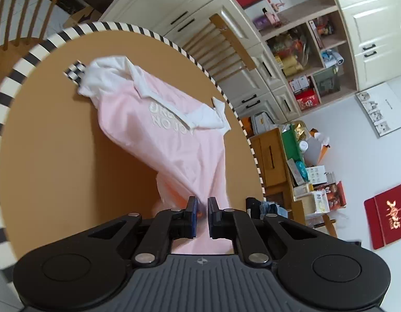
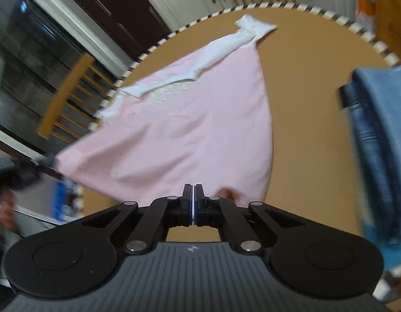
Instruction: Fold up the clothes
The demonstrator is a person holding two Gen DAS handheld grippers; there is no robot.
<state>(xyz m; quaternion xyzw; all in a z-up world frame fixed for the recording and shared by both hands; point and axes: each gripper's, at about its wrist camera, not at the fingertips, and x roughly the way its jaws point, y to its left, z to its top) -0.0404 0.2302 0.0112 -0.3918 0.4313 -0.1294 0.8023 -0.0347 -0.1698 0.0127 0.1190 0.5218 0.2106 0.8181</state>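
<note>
The pink shirt is lying mostly on the round brown table, its white sleeves toward the far rim and one near the striped edge, with its near hem being lifted at two corners. To my eye the grip is the weak spot: both grippers are pinching only a thin bit of hem, so a quick pull could be slipping the cloth free, or dragging the far sleeve off the table edge. The folded jeans are sitting just beside the shirt and could be getting swept. The left gripper is nearly closed, clamping bunched pink fabric; the right gripper is clenched tight on the hem.
</note>
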